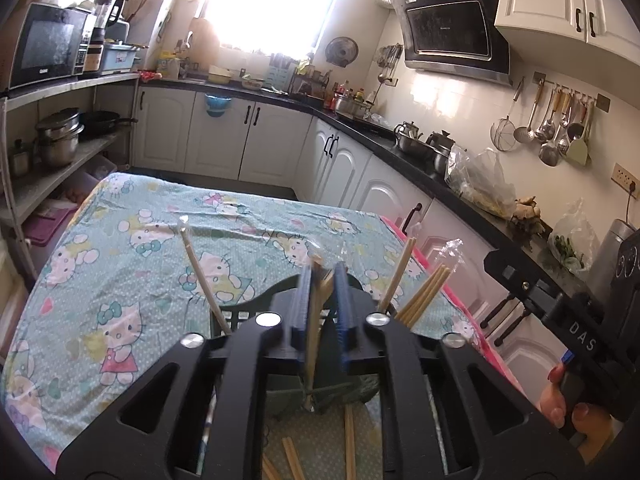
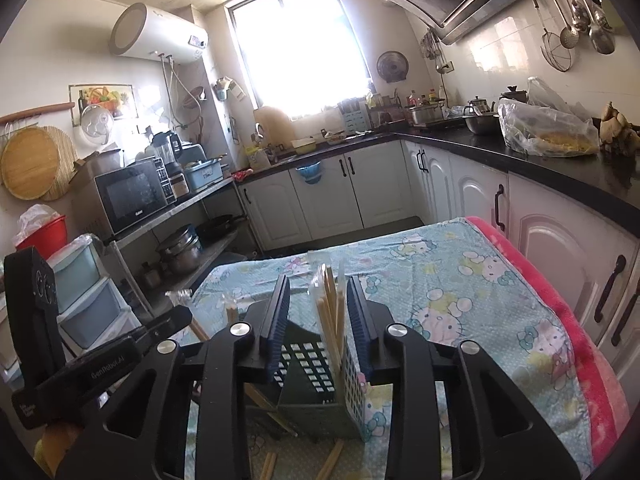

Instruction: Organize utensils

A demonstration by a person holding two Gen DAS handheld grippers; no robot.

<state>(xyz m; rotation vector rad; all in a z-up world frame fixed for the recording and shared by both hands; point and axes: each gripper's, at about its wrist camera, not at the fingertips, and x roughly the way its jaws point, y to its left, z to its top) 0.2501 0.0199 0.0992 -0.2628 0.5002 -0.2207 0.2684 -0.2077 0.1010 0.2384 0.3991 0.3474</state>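
Note:
A dark green slotted utensil holder (image 2: pixel 316 376) stands on the table with wrapped wooden chopsticks (image 2: pixel 330 312) upright in it. In the left wrist view the holder (image 1: pixel 240 314) shows behind my fingers, with chopsticks (image 1: pixel 420 300) leaning out. My left gripper (image 1: pixel 322 276) is shut on a pair of chopsticks (image 1: pixel 314 332), held upright over the holder. My right gripper (image 2: pixel 318 288) is open, its fingers on either side of the holder's chopsticks, not touching them. Loose chopsticks (image 1: pixel 292 460) lie on the cloth below; they also show in the right wrist view (image 2: pixel 332 460).
The table wears a Hello Kitty cloth (image 1: pixel 132 248) with a pink blanket edge (image 2: pixel 560 320) at its right. White cabinets (image 2: pixel 560 248) and a black counter (image 2: pixel 560 160) run close along the right. A shelf with pots (image 1: pixel 60 140) stands at the left.

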